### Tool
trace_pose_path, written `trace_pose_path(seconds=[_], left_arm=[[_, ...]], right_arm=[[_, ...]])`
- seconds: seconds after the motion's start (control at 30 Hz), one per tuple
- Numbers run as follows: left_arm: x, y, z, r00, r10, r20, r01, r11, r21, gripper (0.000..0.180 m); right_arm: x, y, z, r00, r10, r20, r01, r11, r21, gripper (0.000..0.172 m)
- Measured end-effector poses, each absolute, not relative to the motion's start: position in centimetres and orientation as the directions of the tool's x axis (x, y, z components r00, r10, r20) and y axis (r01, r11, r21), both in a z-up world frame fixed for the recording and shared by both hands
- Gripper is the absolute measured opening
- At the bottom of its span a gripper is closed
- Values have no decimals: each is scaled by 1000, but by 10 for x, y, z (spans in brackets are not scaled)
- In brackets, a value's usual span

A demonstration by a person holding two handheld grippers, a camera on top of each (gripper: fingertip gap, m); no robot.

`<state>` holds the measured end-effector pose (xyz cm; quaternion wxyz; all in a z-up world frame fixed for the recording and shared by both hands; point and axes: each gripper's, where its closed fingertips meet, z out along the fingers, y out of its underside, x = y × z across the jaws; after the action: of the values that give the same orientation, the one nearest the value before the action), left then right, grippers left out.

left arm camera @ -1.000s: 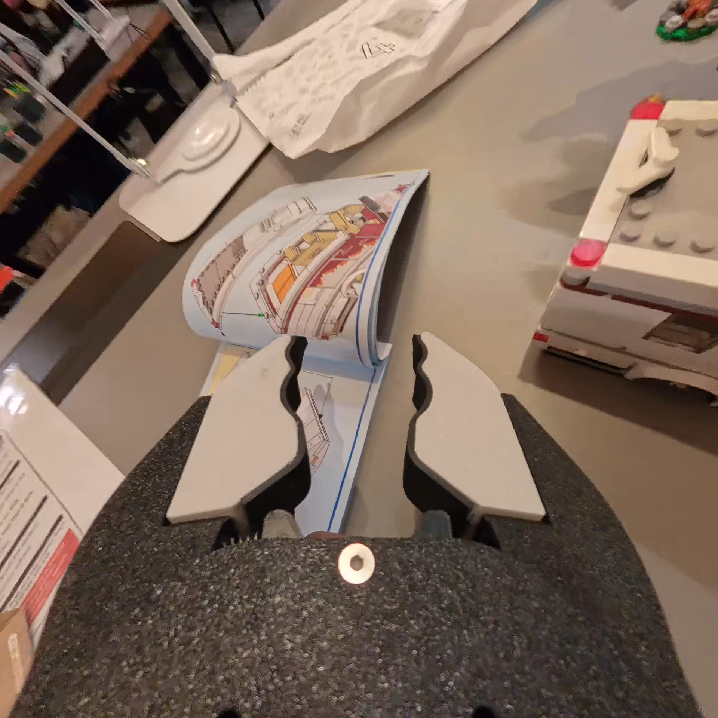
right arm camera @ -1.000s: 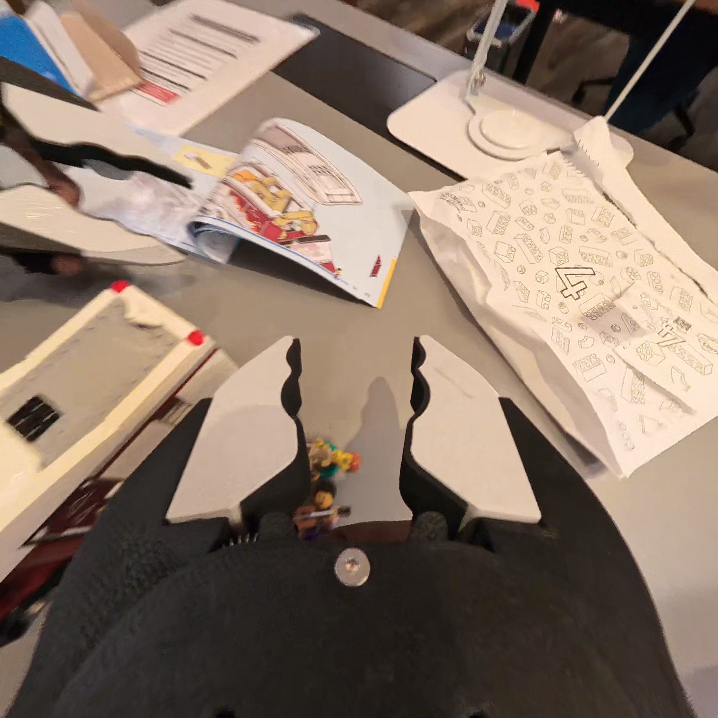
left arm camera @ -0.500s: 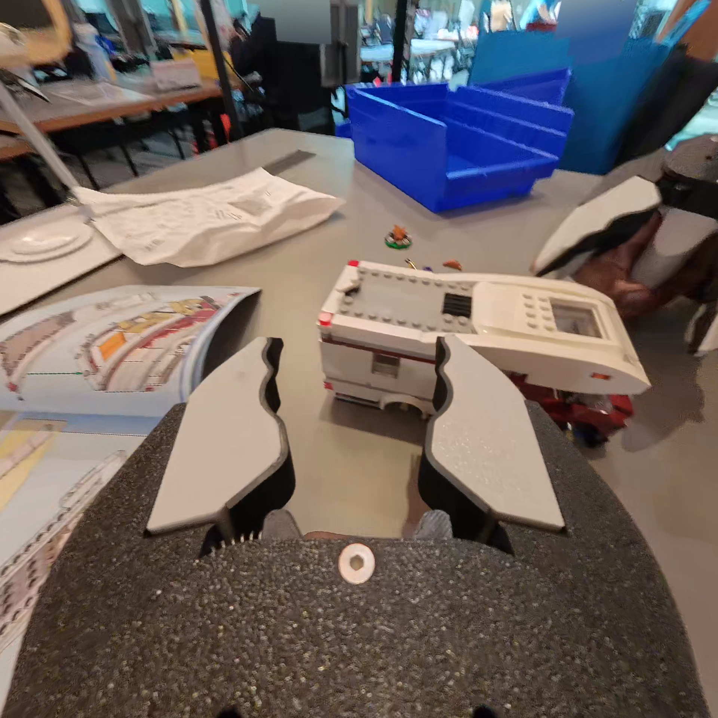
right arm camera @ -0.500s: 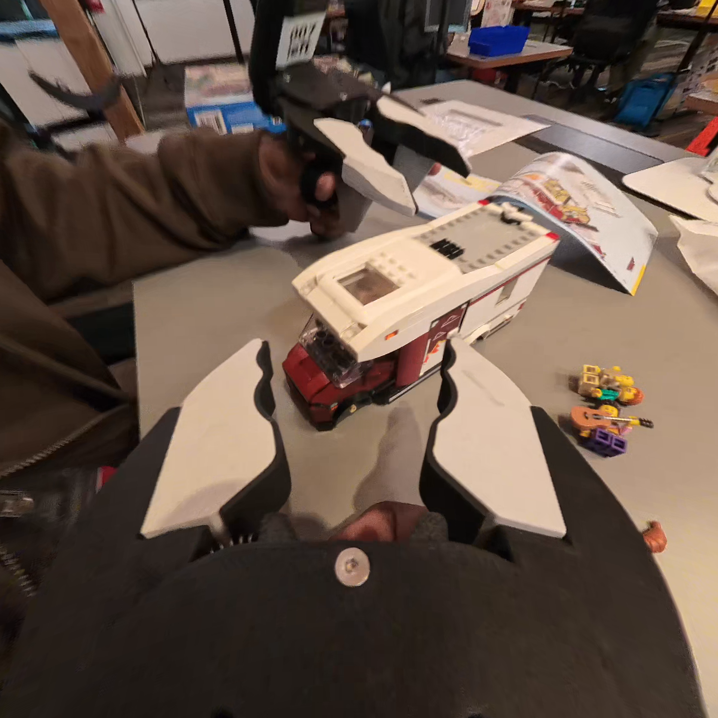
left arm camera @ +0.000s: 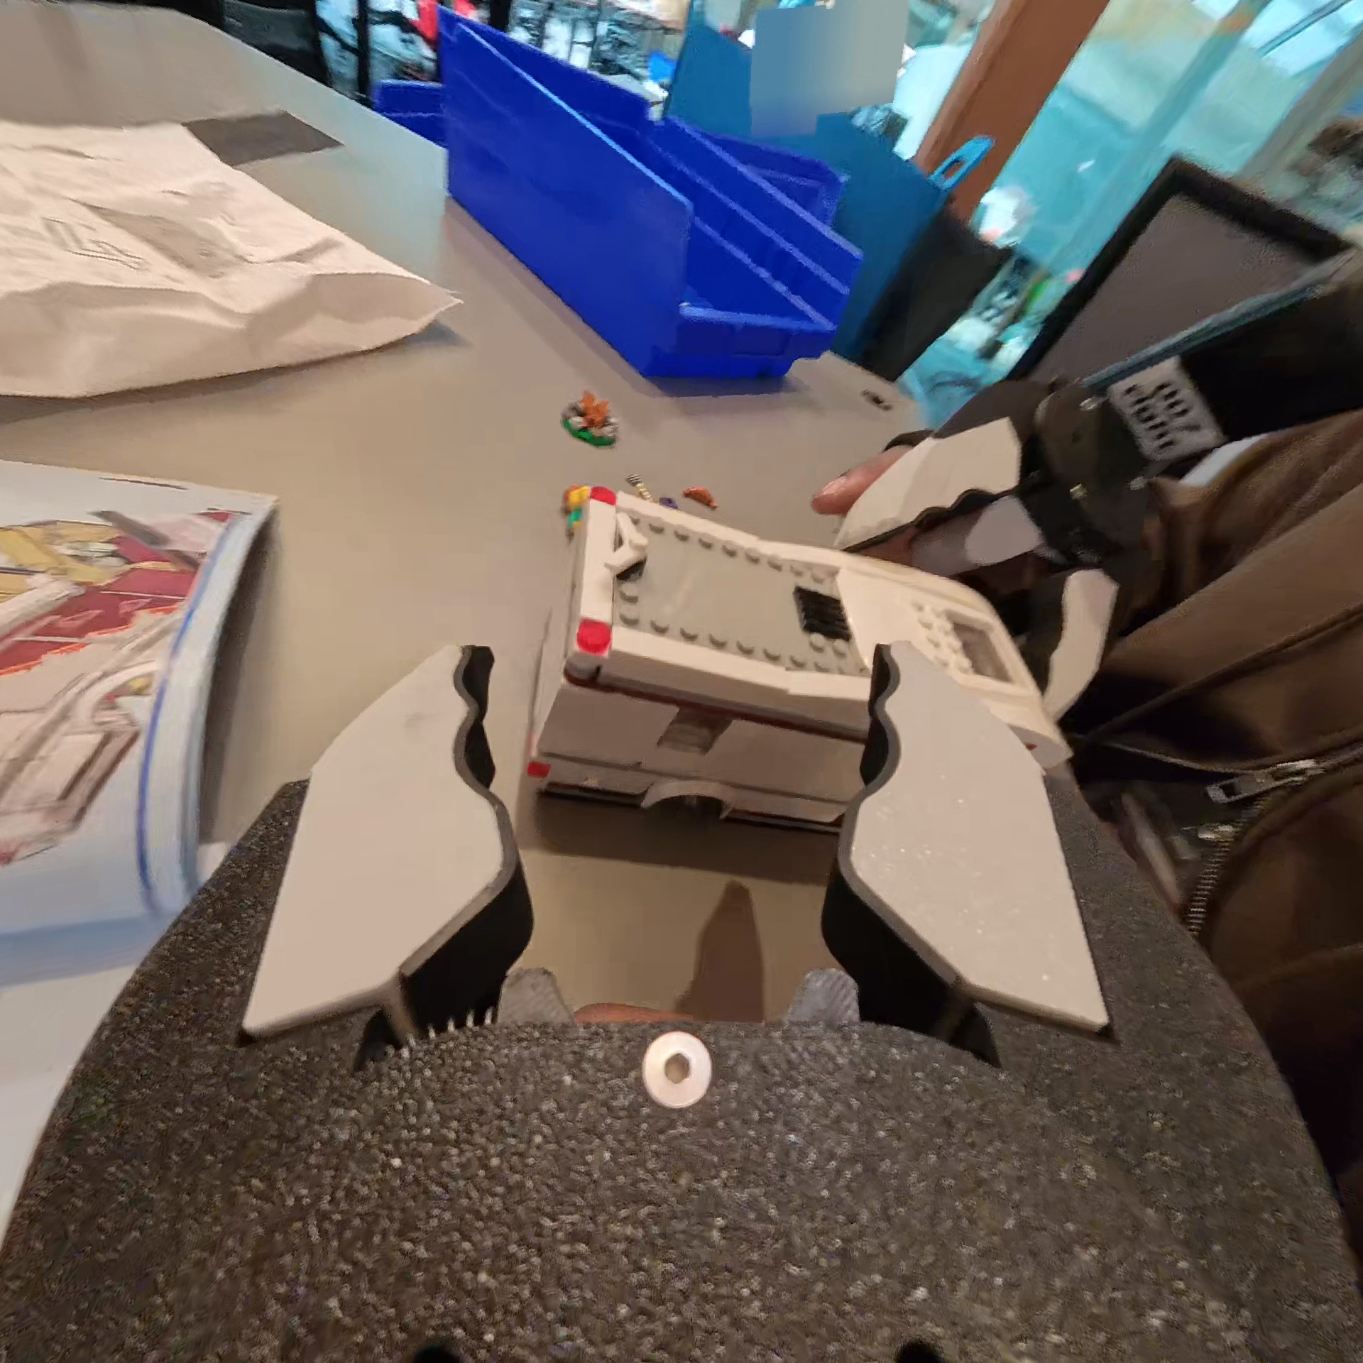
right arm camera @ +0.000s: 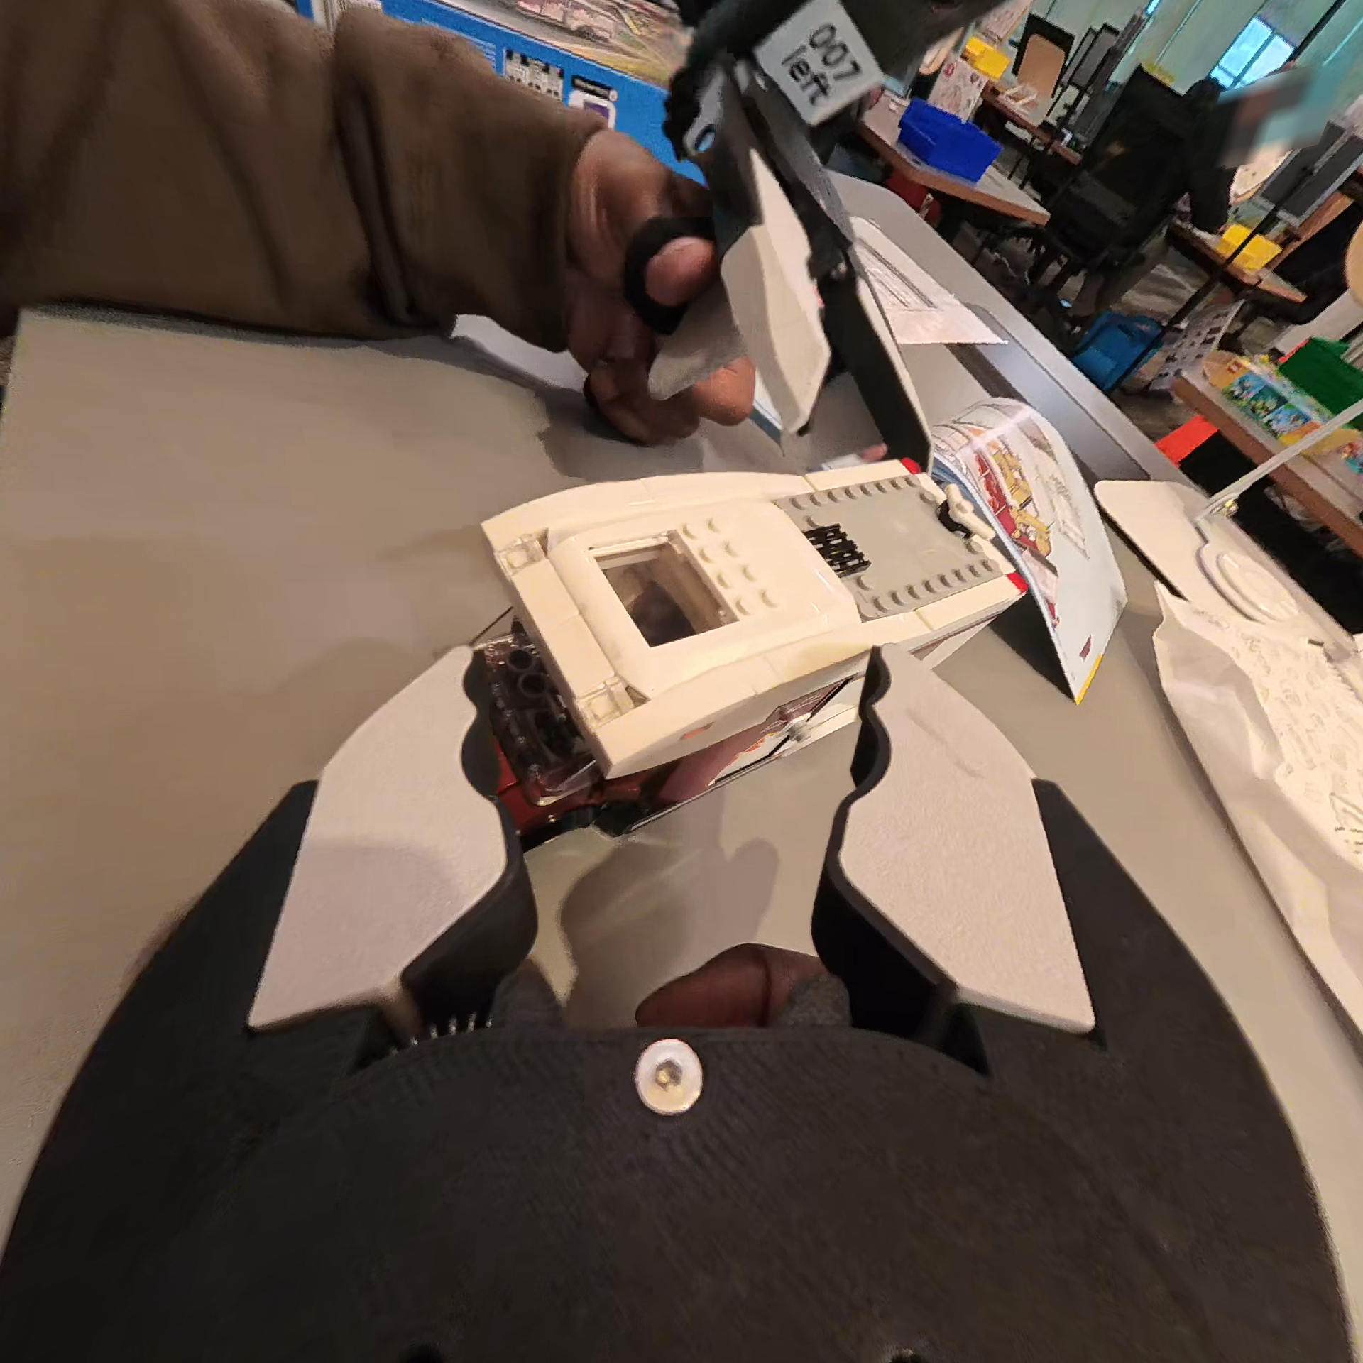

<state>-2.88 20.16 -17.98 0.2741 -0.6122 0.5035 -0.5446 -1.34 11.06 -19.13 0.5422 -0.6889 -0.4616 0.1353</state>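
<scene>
**Two spread grippers at either end of a brick-built camper**

Left gripper (left arm camera: 678, 708): jaws wide apart, nothing clamped. Pointed at the rear end of a white brick-built camper van (left arm camera: 737, 664) standing on the grey desk (left arm camera: 413, 501); the right fingertip (left arm camera: 896, 693) overlapping the van's side in view, contact impossible to tell, the left fingertip clear of it.

Right gripper (right arm camera: 667, 708): jaws also spread, gripping nothing. Aimed at the van's dark red cab end (right arm camera: 546, 745); cab and overhanging white nose lying between the fingertips, no pad plainly pressing. Seen from the left wrist view too, open at the far end of the van (left arm camera: 981, 509), held by a hand in a brown sleeve (left arm camera: 1254, 664).

Containers: blue plastic bin (left arm camera: 649, 243) at the far side of the desk, open top turned away, contents hidden. White printed paper bag (left arm camera: 170, 265) lying flat, contents not visible. Clear roof window on the van (right arm camera: 664, 590), something dark inside, too dim to name.

Around the van: open instruction booklet (left arm camera: 96, 664) just beside its rear, pages curled up. Small loose brick pieces (left arm camera: 590, 420) scattered on the desk between van and bin. White lamp base (right arm camera: 1209, 560) beyond the booklet.
</scene>
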Motion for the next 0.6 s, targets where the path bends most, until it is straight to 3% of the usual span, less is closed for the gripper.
trace_pose_path(seconds=[0.1, 0.33, 0.47, 0.6], left_arm=[[-19, 190, -181, -198, -839, 506, -365, -416, -833, 94], [-22, 189, -186, -85, -906, 415, -352, -362, -863, 98], [-40, 196, -180, -1, -918, 398, -278, -382, -882, 97], [-50, 197, -177, 29, -910, 413, -238, -408, -882, 92]], right_arm=[[-14, 115, -186, 535, 784, 314, 452, 49, -891, 87], [-16, 114, -182, 520, 788, 330, 435, 88, -896, 72], [-7, 118, -175, 576, 737, 355, 416, 110, -903, 51], [-4, 120, -175, 590, 733, 338, 409, 91, -908, 48]])
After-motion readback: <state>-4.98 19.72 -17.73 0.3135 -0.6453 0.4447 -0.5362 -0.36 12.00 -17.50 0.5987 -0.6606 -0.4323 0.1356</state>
